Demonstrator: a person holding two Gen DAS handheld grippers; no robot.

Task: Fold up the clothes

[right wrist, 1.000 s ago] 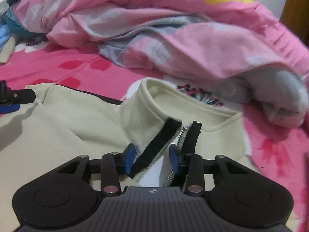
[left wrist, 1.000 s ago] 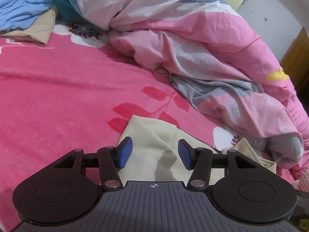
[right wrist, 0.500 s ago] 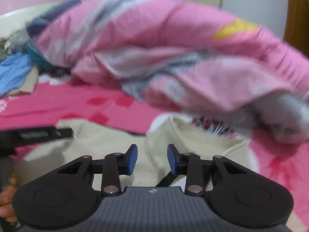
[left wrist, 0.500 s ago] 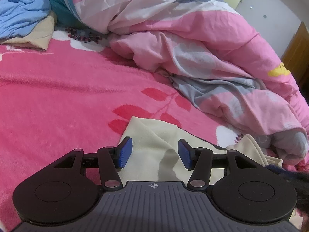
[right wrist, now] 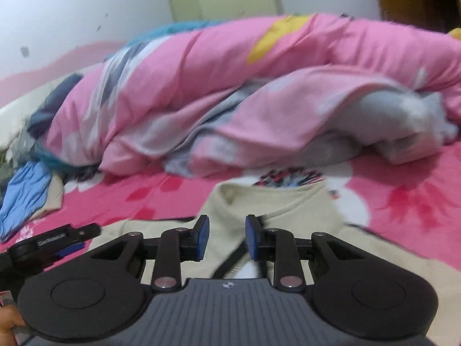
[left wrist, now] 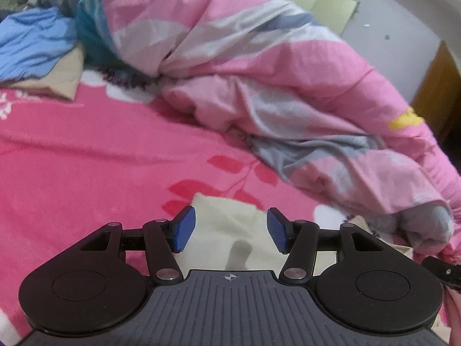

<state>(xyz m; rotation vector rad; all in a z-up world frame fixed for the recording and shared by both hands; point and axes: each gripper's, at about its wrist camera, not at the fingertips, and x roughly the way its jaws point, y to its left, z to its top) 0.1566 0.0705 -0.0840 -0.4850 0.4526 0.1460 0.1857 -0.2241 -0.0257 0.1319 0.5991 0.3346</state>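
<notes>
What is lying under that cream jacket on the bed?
The cream jacket lies on the pink flowered blanket, which shows around its edges, with a white flower print by the collar. Whatever sits directly beneath the jacket is covered by its cloth.

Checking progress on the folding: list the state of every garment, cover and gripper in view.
cream jacket: lying spread on the bed, collar standing up, not yet folded.
left gripper: open above the jacket's corner, gripping nothing.
right gripper: jaws closing, nothing pinched between them.
pink quilt: bunched in a heap behind.
blue garment: crumpled, on beige cloth.
pink bedsheet: spread flat.
</notes>
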